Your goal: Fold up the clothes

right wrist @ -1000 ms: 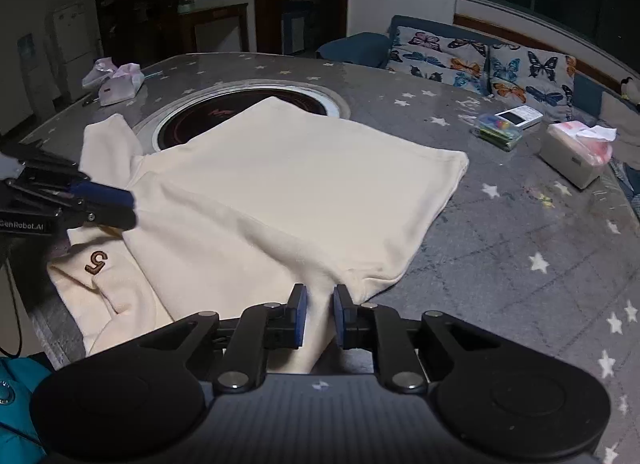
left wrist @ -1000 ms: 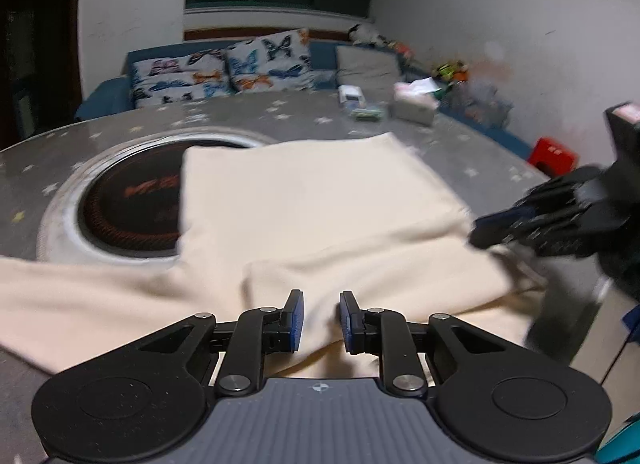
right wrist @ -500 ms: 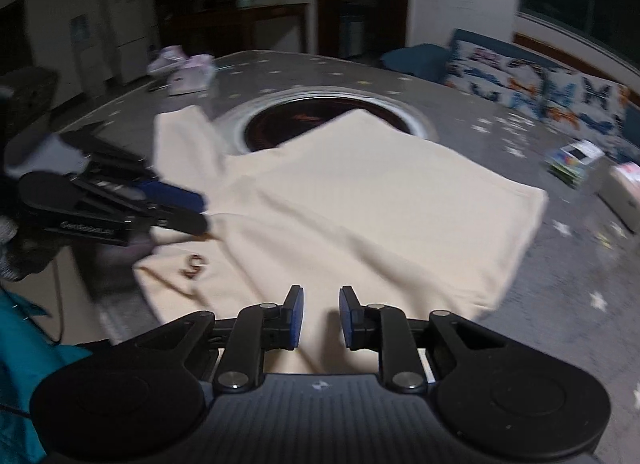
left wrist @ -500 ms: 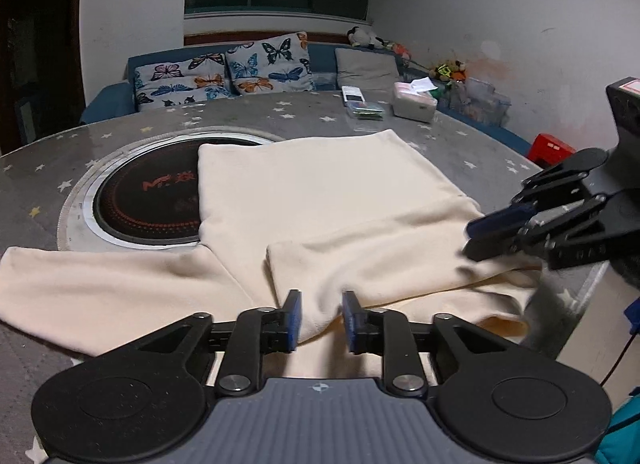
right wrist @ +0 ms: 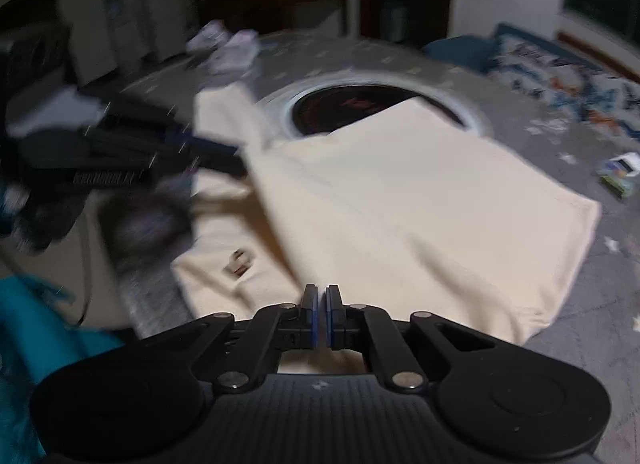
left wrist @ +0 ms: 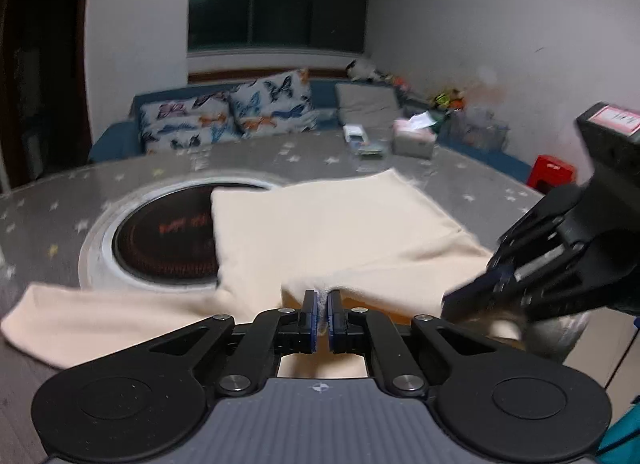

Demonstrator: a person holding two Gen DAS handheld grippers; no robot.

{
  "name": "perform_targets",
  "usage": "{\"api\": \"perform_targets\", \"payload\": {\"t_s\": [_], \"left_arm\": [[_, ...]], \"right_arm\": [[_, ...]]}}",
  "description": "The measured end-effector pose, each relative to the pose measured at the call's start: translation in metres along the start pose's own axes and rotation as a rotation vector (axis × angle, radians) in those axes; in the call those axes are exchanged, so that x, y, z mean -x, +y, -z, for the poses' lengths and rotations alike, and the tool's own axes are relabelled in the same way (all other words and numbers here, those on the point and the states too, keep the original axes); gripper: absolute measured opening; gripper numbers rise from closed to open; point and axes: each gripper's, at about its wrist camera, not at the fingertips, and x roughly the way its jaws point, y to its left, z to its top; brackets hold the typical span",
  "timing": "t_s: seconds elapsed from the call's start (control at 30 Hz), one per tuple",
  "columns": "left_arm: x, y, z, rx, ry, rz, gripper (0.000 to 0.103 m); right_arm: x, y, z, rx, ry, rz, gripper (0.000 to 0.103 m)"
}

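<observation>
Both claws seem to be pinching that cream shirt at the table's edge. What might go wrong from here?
The left gripper and right gripper each pinch only a thin edge of the cream shirt, so it may slip free mid-fold. The left sleeve lies spread out and could drag unevenly. The shirt also covers part of the round cooktop.

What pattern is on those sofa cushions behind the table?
Colourful butterflies on white, on the sofa cushions; clearest in the left wrist view.

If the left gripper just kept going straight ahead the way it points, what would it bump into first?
Most likely the cream garment itself: the left gripper is already shut on a raised fold of it, and cloth covers the table directly ahead. Depth is hard to judge.
</observation>
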Motion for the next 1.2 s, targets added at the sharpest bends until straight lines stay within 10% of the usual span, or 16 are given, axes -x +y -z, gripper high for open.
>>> {"api": "perform_targets", "payload": {"t_s": [0.27, 0.43, 0.6, 0.73, 0.87, 1.07, 1.2], "left_arm": [[0.006, 0.028, 0.009, 0.067, 0.041, -0.111, 0.039], [0.021, 0.056, 0.009, 0.154, 0.028, -0.216, 0.040], [0.028, 0.069, 0.014, 0.179, 0.023, -0.253, 0.048], [0.026, 0.076, 0.017, 0.215, 0.029, -0.270, 0.050], [0.026, 0.086, 0.018, 0.258, 0.023, -0.291, 0.050], [0.025, 0.109, 0.020, 0.340, 0.022, -0.374, 0.050], [0.023, 0.129, 0.019, 0.417, 0.016, -0.447, 0.050]], "right_arm": [[-0.003, -0.001, -0.026, -0.005, -0.054, 0.001, 0.012], [-0.023, 0.006, -0.047, 0.025, -0.071, -0.047, 0.012], [-0.032, 0.035, -0.054, 0.190, -0.054, -0.090, 0.038], [-0.051, 0.053, -0.054, 0.286, -0.024, -0.033, 0.035], [-0.056, 0.055, -0.059, 0.267, -0.051, -0.007, 0.007], [-0.026, 0.034, -0.068, 0.061, -0.223, 0.054, 0.005], [-0.043, 0.038, -0.061, 0.022, -0.138, -0.035, 0.013]]}}
